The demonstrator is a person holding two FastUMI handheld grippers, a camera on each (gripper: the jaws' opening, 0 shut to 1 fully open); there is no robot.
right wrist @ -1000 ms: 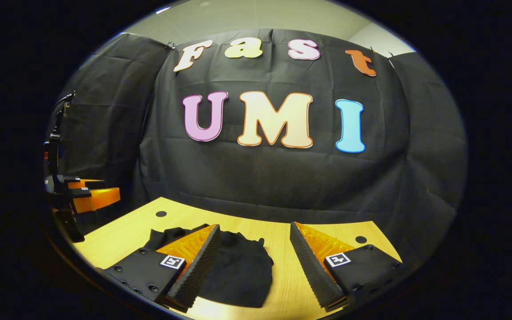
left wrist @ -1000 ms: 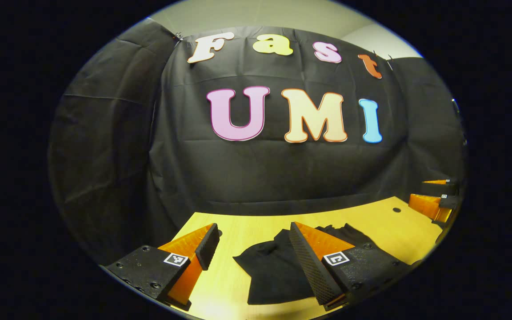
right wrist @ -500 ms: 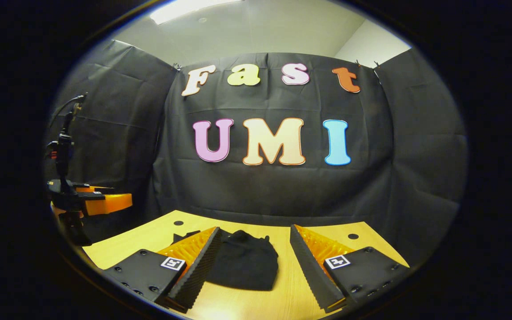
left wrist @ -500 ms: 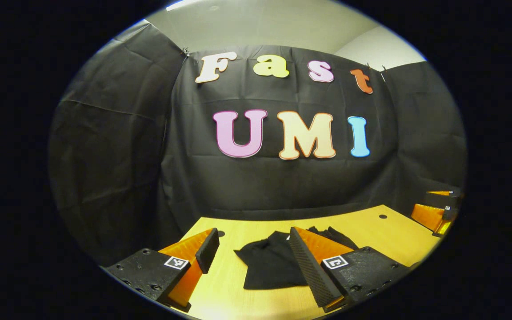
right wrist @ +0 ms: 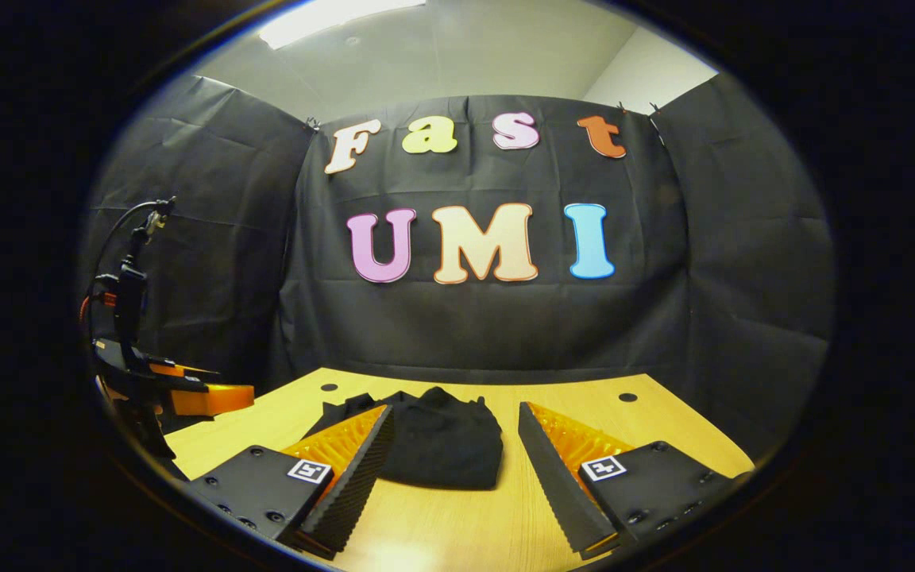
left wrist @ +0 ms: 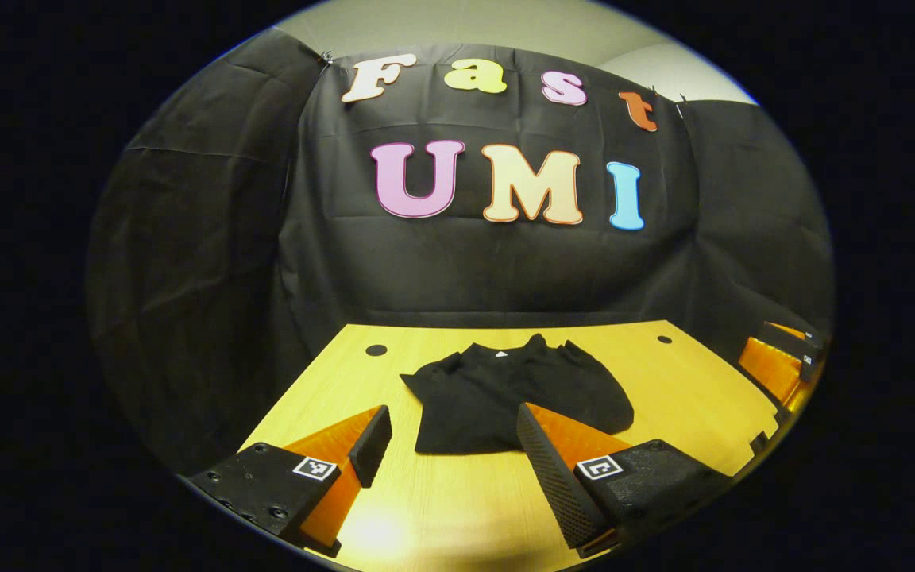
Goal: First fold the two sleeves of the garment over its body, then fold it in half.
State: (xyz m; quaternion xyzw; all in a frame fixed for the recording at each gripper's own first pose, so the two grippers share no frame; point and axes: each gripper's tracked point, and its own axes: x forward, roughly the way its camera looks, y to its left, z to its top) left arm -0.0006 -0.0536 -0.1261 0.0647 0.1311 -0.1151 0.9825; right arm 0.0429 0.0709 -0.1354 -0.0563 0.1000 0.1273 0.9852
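Black garment point(left wrist: 517, 393), folded compact, lying on wooden bench point(left wrist: 688, 381). Left gripper point(left wrist: 449, 457) and right gripper point(right wrist: 453, 457): jaws wide, holding nothing.

A folded black cloth garment point(left wrist: 505, 393) lies on the flat yellow wooden table point(left wrist: 688, 373), towards its far middle, before the booth's draped black cloth wall point(left wrist: 473, 270) that stands behind and to both sides. The left gripper point(left wrist: 451, 445) hangs above the table's near edge, the garment ahead between its spread fingers. The right gripper point(right wrist: 451, 445) hangs to its right, the garment ahead and slightly left.
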